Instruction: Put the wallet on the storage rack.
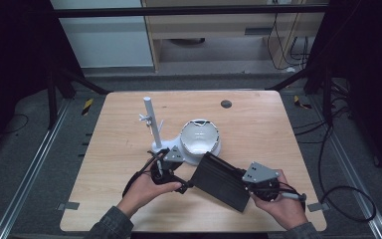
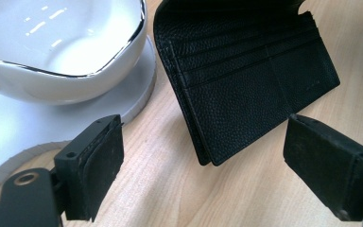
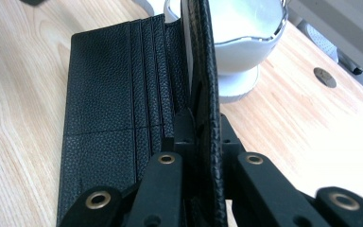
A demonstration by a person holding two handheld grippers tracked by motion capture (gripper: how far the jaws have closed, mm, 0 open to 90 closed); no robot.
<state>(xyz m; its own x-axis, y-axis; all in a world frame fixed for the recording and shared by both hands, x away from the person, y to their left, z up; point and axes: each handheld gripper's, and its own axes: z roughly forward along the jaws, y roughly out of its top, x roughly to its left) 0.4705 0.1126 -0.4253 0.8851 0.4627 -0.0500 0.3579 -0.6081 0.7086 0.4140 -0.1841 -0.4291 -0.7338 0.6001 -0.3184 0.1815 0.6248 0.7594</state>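
Pale wood-grain tabletop point(image 1: 258, 124) lies under your hands, dark floor and cables around it. Nearest you, your right gripper point(image 3: 203, 137) has its jaws clamped tight on one flap of the black wallet point(image 1: 220, 180), holding that flap upright while the other flap lies flat on the wood. Its leather is pebbled, with rows of card slots; a tiny stamp on it in the left gripper view is too small to read. Your left gripper point(image 2: 203, 165) has its jaws spread wide with nothing between the pads, the wallet's corner just ahead of them. Beyond sits a glossy white bowl point(image 1: 199, 137) with a silvery rim on a white base point(image 2: 9, 123), and a slim white post point(image 1: 149, 119) rises beside it.
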